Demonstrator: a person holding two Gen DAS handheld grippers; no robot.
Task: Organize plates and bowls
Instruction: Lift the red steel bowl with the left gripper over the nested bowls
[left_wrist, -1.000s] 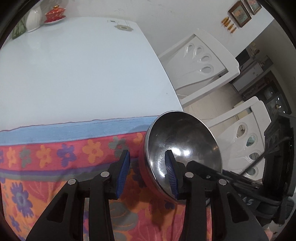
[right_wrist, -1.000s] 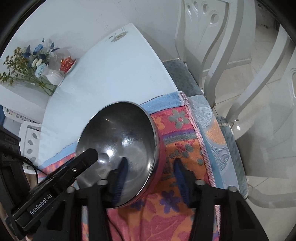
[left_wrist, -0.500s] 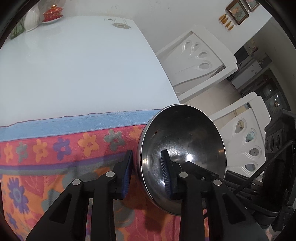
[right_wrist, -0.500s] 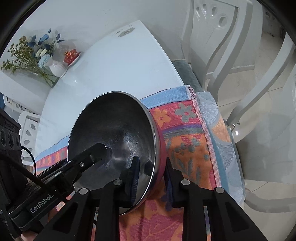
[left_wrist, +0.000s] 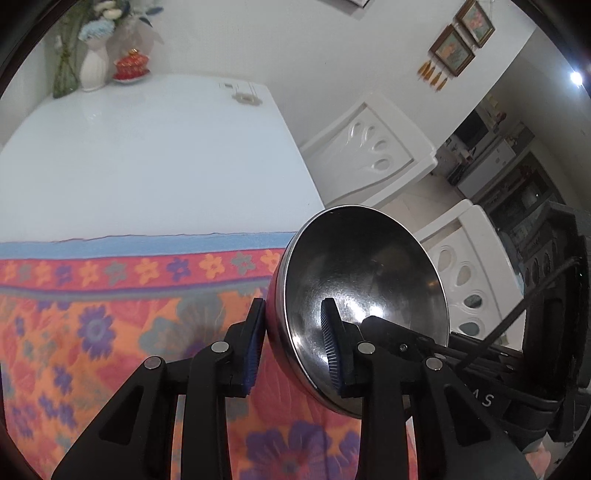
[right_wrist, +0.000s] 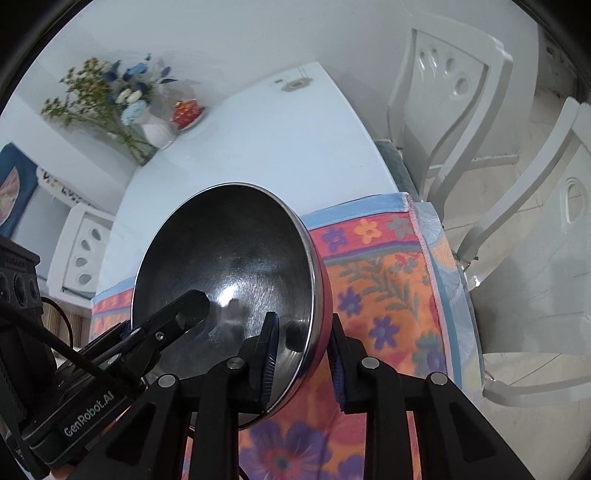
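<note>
- One steel bowl (left_wrist: 365, 291) with a pink outside is held tilted above a floral cloth (left_wrist: 110, 314) at the near end of a white worktop (left_wrist: 147, 155); whether it touches the cloth cannot be told.
- The left gripper (left_wrist: 293, 343) has its jaws clamped on the bowl's left rim, one blue pad inside and one outside.
- The right gripper (right_wrist: 304, 354) grips the opposite rim the same way, one pad inside the bowl and one against the pink outer wall.
- Each gripper shows in the other's view, reaching into the bowl from the side.
- The body of the left gripper, seen from the right wrist, reads "GenRobot.AI"; black cables run from both bodies.
- The rest of the worktop beyond the cloth is bare up to the far end.
- At the far end stand a white vase (right_wrist: 157, 133) of blue and white flowers, a glass vase (left_wrist: 66, 77) of green stems, and one red lidded cup (left_wrist: 131, 66) on a saucer.
- Two white carved chairs (right_wrist: 443, 92) stand to the right of the worktop; a third shows at its left in the right wrist view.
- Two framed pictures (left_wrist: 452, 46) hang on the wall.
</note>
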